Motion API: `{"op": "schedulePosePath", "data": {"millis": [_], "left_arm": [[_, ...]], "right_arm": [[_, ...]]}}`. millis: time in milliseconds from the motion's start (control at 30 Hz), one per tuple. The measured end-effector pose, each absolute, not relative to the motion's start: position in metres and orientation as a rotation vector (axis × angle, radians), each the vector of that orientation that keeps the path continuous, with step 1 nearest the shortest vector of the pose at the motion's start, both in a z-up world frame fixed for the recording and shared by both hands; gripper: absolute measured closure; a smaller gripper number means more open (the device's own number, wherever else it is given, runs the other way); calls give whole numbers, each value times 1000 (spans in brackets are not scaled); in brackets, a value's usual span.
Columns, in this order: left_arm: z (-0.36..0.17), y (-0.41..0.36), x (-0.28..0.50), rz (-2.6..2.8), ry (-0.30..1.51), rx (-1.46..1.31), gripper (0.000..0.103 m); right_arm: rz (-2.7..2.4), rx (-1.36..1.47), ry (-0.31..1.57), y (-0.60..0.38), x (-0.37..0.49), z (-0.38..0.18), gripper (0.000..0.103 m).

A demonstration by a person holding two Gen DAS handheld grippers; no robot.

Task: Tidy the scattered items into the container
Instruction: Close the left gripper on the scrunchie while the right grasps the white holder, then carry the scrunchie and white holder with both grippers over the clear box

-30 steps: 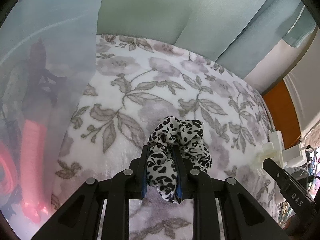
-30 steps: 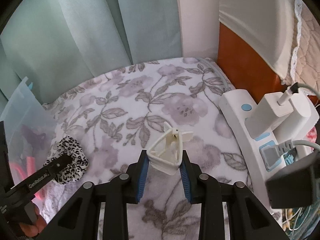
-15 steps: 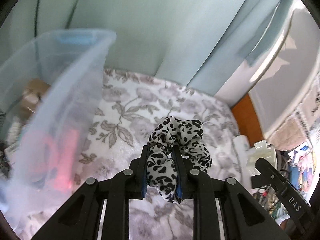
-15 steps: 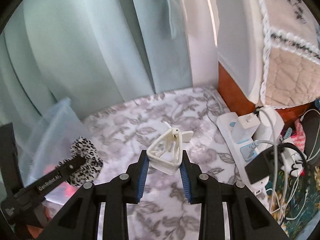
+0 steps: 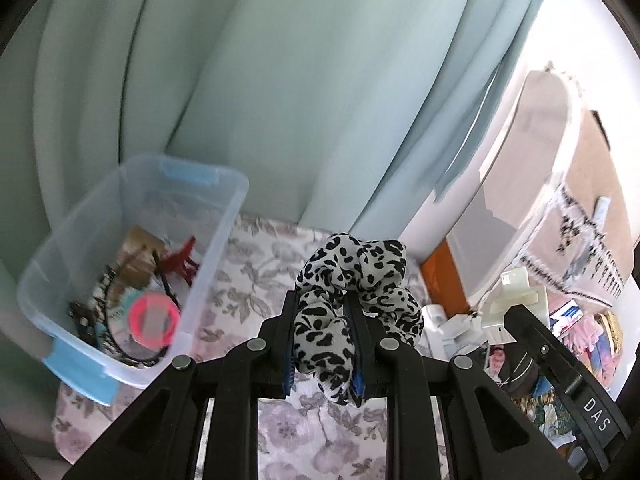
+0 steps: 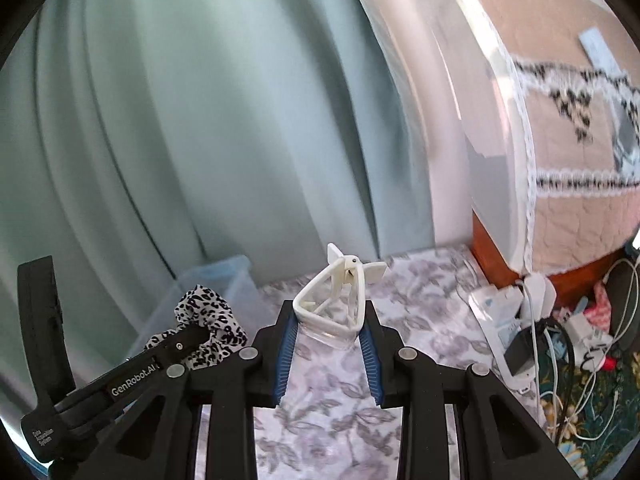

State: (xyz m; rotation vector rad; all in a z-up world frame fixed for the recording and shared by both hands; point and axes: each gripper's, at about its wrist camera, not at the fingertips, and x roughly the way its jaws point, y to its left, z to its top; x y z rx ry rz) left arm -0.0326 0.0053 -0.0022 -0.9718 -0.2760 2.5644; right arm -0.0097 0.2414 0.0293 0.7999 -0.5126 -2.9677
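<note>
My left gripper [image 5: 322,308] is shut on a black-and-white leopard-print scrunchie [image 5: 358,276], held in the air above the floral cloth. To its left and below stands a clear plastic bin [image 5: 224,216] with blue latches; hair items lie inside, among them a red claw clip [image 5: 178,260] and a pink ring [image 5: 154,320]. My right gripper [image 6: 330,316] is shut on a cream-white claw hair clip [image 6: 340,300], also lifted. In the right wrist view the scrunchie [image 6: 208,320] and the left gripper show at lower left, with the bin [image 6: 224,280] behind them.
A floral cloth [image 6: 420,312] covers the surface. Pale green curtains [image 5: 280,100] hang behind. A white power strip [image 6: 504,320] with plugs and cables lies at the right, next to a quilted bed edge [image 6: 560,140] and an orange-brown board [image 5: 444,276].
Both grippers have risen well above the cloth with their items still held. The bin's open top and its contents have come into the left wrist view.
</note>
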Motion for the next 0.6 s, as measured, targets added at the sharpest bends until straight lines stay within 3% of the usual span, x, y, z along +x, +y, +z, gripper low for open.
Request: {"op": "schedulePosePath", "data": {"millis": [600], "left_arm": [[66, -51, 17, 2661, -310, -749, 81]], "right_arm": [[-2912, 552, -382, 185, 34, 98, 70]]}}
